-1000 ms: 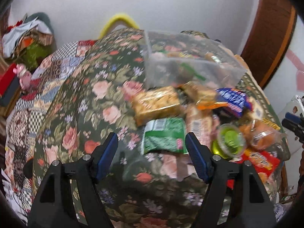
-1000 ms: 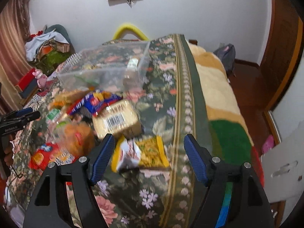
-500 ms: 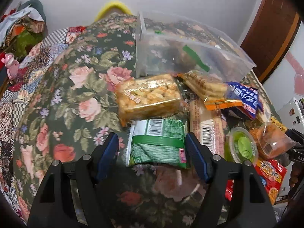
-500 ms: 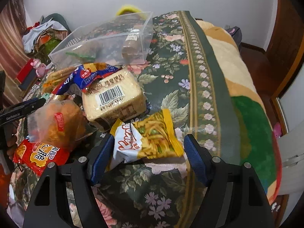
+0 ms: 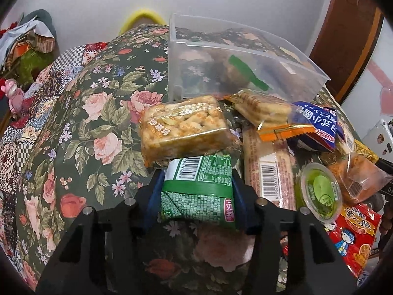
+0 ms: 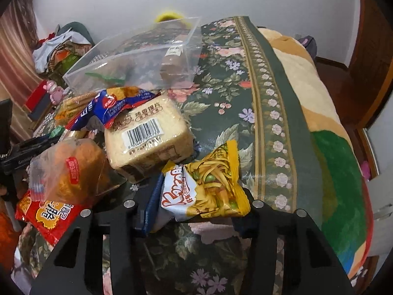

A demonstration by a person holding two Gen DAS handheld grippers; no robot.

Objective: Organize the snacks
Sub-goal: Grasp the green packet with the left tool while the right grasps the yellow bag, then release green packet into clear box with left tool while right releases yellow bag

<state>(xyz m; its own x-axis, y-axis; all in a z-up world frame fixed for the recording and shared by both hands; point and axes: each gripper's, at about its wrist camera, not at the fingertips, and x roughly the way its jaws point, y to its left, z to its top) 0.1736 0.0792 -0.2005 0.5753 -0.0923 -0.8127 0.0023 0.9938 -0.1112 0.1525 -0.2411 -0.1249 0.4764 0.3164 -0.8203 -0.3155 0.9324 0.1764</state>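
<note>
Your left gripper (image 5: 196, 191) pinches the crinkly green foil packet (image 5: 197, 191) on the floral blanket (image 5: 98, 113), below the clear plastic bin (image 5: 245, 73). Your right gripper (image 6: 199, 196) clamps the glossy yellow noodle-print pouch (image 6: 208, 184) beside the blocky wrapped bread slices (image 6: 147, 137).

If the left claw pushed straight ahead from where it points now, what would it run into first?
The left claw is already closed on the green snack packet. Straight ahead, that packet's far end would meet the clear-wrapped peanut brittle block first; they already seem to touch or overlap, though depth is unclear. The clear plastic bin lies beyond.
</note>
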